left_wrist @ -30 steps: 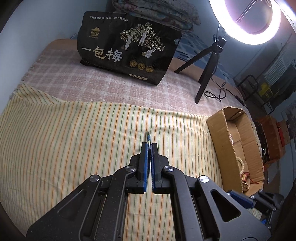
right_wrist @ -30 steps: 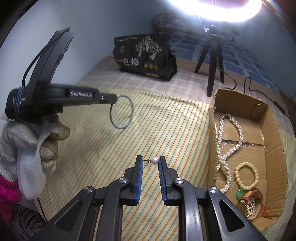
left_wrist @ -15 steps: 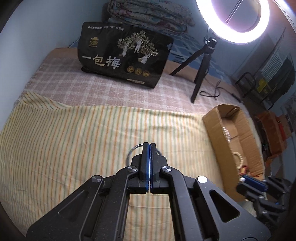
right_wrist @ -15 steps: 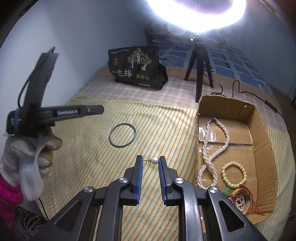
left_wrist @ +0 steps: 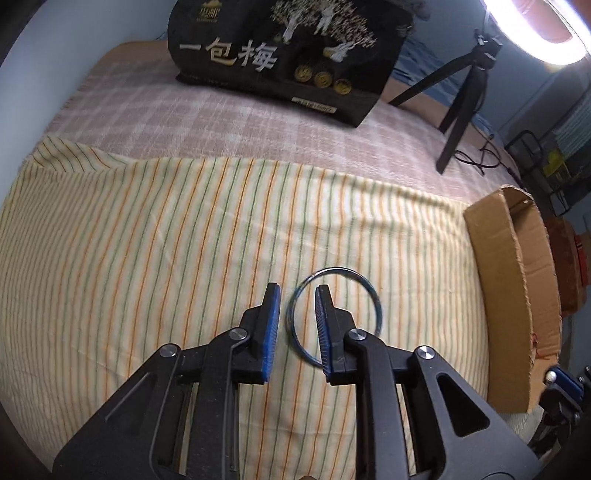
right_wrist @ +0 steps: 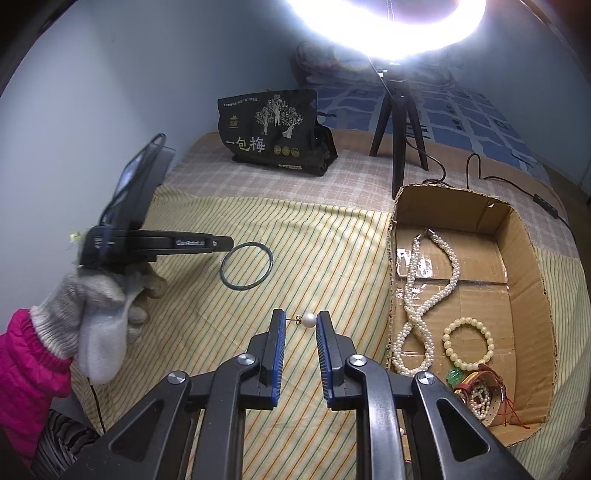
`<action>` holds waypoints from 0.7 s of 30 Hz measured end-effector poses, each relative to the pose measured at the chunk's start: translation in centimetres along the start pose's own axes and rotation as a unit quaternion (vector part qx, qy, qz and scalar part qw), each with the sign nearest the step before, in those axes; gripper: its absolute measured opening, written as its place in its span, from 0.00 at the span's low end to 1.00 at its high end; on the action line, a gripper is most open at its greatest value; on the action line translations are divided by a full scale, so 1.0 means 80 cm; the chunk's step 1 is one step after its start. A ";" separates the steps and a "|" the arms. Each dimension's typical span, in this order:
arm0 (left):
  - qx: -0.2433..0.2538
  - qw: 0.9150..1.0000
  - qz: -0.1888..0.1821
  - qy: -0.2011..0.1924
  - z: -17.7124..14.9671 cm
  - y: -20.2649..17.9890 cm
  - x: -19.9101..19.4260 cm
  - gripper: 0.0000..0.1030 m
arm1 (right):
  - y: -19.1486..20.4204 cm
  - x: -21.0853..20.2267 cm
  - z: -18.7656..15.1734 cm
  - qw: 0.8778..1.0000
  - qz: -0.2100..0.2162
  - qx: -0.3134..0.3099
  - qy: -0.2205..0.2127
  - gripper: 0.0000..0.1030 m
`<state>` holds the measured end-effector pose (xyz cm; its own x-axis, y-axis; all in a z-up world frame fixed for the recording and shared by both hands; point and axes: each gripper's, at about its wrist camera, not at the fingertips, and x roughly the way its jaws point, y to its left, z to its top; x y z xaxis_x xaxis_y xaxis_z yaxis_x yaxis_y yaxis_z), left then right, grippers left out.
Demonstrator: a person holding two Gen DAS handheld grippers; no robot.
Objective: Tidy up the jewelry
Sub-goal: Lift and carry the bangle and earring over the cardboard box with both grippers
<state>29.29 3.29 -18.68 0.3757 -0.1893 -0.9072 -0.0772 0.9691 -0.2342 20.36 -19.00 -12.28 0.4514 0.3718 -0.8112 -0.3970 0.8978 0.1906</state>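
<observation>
One dark ring bangle on the striped cloth. One cardboard box. Inside the box: one long white bead necklace, one round bracelet of pale yellow beads, one small green piece, and one more tangle of small beads with red bits, too jumbled to count well. One pearl earring. One black bag with gold writing. One bright ring lamp on one stand with three legs. Two grippers: left gripper, right gripper. One gloved hand. Two cloths: striped and checked.
</observation>
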 end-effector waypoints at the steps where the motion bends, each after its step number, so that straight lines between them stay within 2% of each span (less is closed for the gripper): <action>1: -0.001 1.000 0.000 0.004 0.001 -0.001 0.004 0.17 | -0.002 0.000 0.000 1.000 0.001 0.001 0.000 0.15; 4: 0.002 1.000 0.000 0.016 0.000 -0.006 0.018 0.17 | -0.008 -0.002 -0.001 1.000 0.007 0.007 0.001 0.15; 7: 0.020 1.000 0.016 0.017 0.001 -0.012 0.032 0.17 | -0.014 -0.003 -0.003 1.000 0.008 0.013 0.001 0.15; 10: 0.031 0.999 0.025 0.006 0.002 -0.014 0.032 0.09 | -0.014 -0.005 -0.002 1.000 0.008 0.013 0.001 0.15; 12: 0.016 1.000 0.017 0.006 0.003 -0.009 0.029 0.02 | -0.013 -0.007 -0.002 1.000 0.008 0.010 -0.001 0.15; 17: 0.001 1.000 -0.002 -0.006 0.003 -0.008 0.004 0.01 | -0.016 -0.021 -0.004 1.000 0.005 0.013 -0.010 0.15; 21: 0.006 0.999 -0.039 -0.030 0.002 -0.019 -0.035 0.01 | -0.025 -0.035 -0.003 1.000 0.001 0.021 -0.021 0.15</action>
<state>28.51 2.36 -15.72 0.4349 -0.2540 -0.8639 -0.0350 0.9539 -0.2980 19.74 -21.90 -10.55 0.4849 0.3825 -0.7865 -0.3646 0.9058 0.2157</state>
